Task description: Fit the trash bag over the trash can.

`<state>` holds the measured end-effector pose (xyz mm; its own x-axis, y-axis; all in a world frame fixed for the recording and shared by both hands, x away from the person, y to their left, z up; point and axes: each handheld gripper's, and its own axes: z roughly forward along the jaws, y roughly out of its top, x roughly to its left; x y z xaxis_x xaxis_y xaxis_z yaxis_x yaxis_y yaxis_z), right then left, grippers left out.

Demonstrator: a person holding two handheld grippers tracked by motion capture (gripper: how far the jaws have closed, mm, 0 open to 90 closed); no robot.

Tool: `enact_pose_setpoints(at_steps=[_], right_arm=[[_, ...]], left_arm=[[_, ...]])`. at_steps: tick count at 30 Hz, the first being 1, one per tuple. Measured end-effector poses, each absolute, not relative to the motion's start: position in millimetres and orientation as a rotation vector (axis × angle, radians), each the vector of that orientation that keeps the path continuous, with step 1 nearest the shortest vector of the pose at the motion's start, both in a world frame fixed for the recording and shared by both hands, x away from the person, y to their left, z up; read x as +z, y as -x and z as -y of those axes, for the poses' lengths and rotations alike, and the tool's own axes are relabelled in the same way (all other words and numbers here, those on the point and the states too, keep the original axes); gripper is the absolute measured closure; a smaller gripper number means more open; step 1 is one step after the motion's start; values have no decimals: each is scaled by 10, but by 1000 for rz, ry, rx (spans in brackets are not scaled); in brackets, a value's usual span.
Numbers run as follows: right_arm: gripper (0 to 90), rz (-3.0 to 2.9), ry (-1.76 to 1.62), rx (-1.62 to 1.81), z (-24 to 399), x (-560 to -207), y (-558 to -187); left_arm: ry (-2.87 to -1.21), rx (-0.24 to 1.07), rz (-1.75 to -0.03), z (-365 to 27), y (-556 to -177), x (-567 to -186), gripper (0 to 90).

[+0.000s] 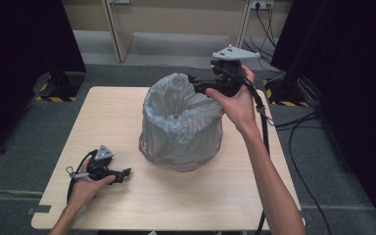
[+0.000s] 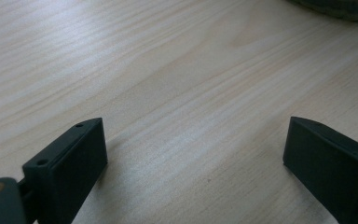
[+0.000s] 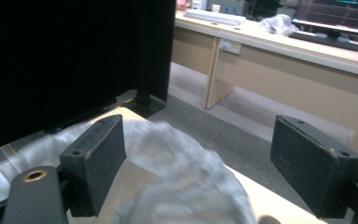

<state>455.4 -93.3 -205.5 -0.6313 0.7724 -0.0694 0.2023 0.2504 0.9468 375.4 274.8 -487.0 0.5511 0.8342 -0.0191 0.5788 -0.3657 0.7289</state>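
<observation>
A round bin lined with a crinkled grey plastic bag (image 1: 181,125) stands in the middle of the pale wooden table (image 1: 215,196). My right gripper (image 1: 195,84) is held above the bag's far right rim, pointing left. In the right gripper view it (image 3: 196,121) stands open, with the blurred bag rim (image 3: 182,158) just below and between the jaws, which do not grip it. My left gripper (image 1: 125,175) rests low on the table at the front left, apart from the bin. In the left gripper view it (image 2: 193,126) is open over bare wood, with the bin's base (image 2: 340,7) at the top right.
Black curtains flank the table on both sides. Stand feet with yellow-black tape (image 1: 56,98) sit on the grey floor at the back corners. Cables (image 1: 298,122) trail over the floor on the right. A desk (image 3: 279,51) stands beyond the table.
</observation>
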Motion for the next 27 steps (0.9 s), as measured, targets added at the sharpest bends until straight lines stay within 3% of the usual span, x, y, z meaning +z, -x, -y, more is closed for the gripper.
enact_pose_setpoints(at_steps=[9,21,23,27], right_arm=[[190,-2139,-815,1313,330,-2103,-4635],[186,-2471,-933,792,81,-2725,-5059],[234,-2540,-930,675,9,-2836,-5130],[159,-2645,-863,423,-139,-3105,-5170]], left_arm=[[-2083,469,-1133,-2746,-3756,-4872,48],[-2081,469,-1133,-2745,-3758,-4874,48],[-2081,469,-1132,-2745,-3757,-4874,48],[-2082,469,-1133,-2746,-3757,-4873,48]])
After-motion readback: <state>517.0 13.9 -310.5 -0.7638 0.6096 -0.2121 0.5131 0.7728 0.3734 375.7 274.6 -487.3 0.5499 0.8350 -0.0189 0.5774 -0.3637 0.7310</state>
